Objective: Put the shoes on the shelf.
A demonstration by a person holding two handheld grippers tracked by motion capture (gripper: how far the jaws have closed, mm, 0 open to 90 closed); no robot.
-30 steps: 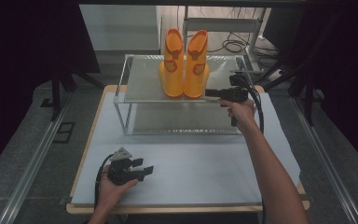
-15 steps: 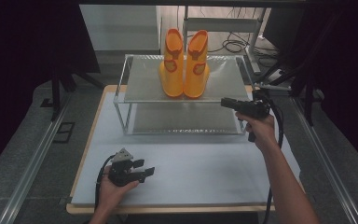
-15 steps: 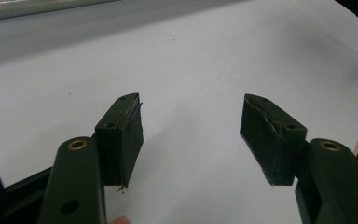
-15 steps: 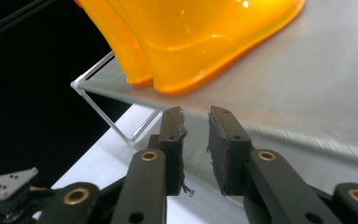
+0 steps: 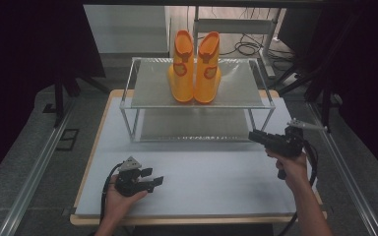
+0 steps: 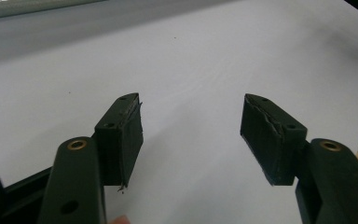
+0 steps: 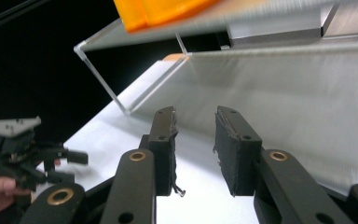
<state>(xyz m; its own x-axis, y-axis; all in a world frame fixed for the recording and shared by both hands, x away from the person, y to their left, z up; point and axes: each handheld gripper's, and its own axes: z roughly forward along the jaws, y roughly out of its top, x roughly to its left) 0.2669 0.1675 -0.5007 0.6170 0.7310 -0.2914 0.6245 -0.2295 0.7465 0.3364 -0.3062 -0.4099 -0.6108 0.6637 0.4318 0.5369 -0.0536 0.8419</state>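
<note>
A pair of orange rubber boots (image 5: 195, 69) stands upright on the top shelf of a glass-and-metal rack (image 5: 147, 96); the boots' soles (image 7: 158, 11) show at the top of the right gripper view. My right gripper (image 5: 254, 136) hovers off the rack's front right corner, pointing left. Its jaws (image 7: 196, 144) have just been opening and stand partly apart with nothing between them. My left gripper (image 5: 155, 181) rests low over the white mat near the front left. It (image 6: 191, 135) is open wide and empty, and the left gripper (image 7: 70, 158) also appears in the right gripper view.
The rack has a lower shelf (image 5: 192, 125) under the top one. A white mat (image 5: 216, 177) covers the wooden table. Metal rails (image 5: 39, 162) run along both sides, and cables (image 5: 248, 46) lie on the floor behind.
My right gripper has pulled away from beside the boots on the top shelf, moving right, down and toward the person, and its jaws have parted. The left gripper has stayed still.
</note>
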